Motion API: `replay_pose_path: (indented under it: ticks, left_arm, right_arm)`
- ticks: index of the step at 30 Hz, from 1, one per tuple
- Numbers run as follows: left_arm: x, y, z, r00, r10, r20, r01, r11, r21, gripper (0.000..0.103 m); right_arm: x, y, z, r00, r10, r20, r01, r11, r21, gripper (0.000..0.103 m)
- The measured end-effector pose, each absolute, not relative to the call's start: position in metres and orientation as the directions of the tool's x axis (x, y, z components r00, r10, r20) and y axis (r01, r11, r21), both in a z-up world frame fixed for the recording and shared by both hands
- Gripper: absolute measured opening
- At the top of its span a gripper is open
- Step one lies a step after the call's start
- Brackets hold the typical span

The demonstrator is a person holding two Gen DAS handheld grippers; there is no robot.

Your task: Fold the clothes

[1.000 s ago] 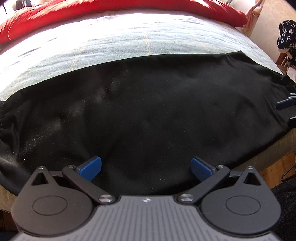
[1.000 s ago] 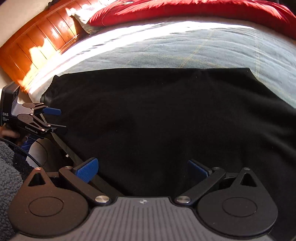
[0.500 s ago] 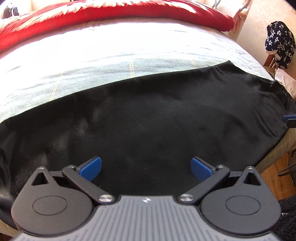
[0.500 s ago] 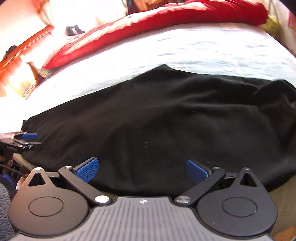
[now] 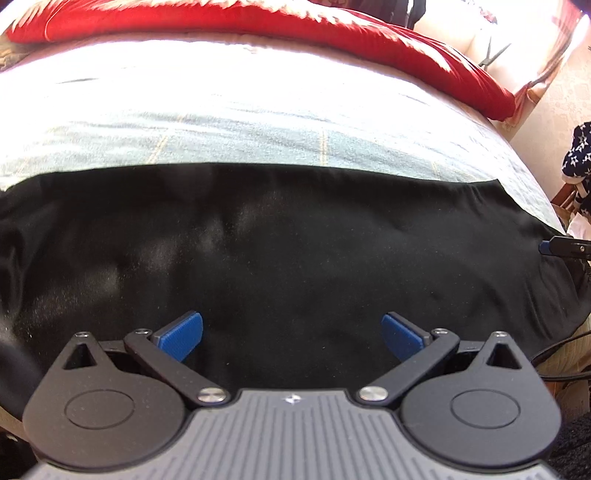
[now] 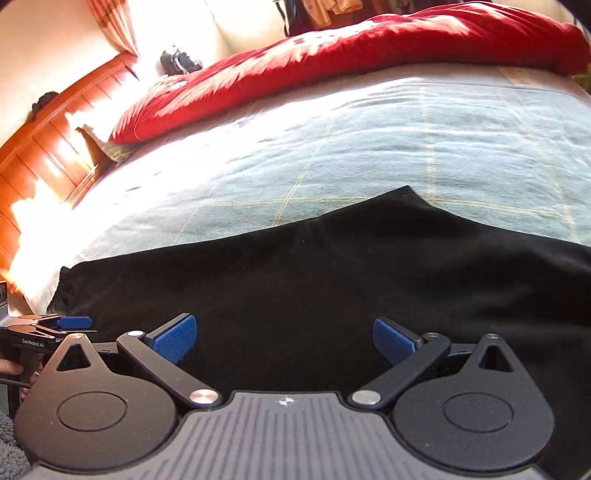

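A black garment lies spread flat along the near edge of the bed; it also shows in the right wrist view. My left gripper is open and empty, hovering over the garment's near part. My right gripper is open and empty over the garment too. The right gripper's blue tip shows at the garment's right end in the left wrist view. The left gripper shows at the garment's left end in the right wrist view.
The bed has a pale blue checked cover and a red duvet bunched at the far side. A wooden headboard stands at the left. A star-patterned dark cloth hangs at the right, beside the bed.
Both cameras have swung and pulled back a little, so more of the bed cover shows. Both grippers stay open and empty. The garment has not visibly moved.
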State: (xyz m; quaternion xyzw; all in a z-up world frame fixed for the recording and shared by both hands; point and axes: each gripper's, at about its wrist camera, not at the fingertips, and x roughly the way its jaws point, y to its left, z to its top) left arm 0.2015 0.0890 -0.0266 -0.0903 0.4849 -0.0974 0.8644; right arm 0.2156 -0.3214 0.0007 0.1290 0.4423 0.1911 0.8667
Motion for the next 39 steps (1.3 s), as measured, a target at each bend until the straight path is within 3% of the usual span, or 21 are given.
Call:
replay_pose_path:
  ticks: [5,11,29,39]
  left_arm:
    - [0.202,0.102,-0.033,0.532,-0.284,-0.798,0.022,0.947,-0.322,0.102]
    - [0.203,0.102,-0.035,0.537,-0.284,-0.794,0.03,0.948,-0.318,0.102]
    - [0.199,0.115,-0.014,0.595,-0.262,-0.76,-0.025,0.939,-0.343,0.102]
    - [0.2,0.13,-0.029,0.605,-0.307,-0.735,-0.067,0.9,-0.431,0.102]
  right_arm:
    - [0.241,-0.294,-0.024,0.435,0.378,-0.817,-0.245,0.923,0.296,0.103]
    - [0.251,-0.28,-0.031,0.414,0.34,-0.844,-0.256,0.934,0.251,0.103]
    - [0.248,-0.274,-0.023,0.406,0.311,-0.859,-0.276,0.938,0.209,0.103]
    - [0.249,-0.253,0.005,0.447,0.415,-0.792,-0.374,0.891,0.256,0.103]
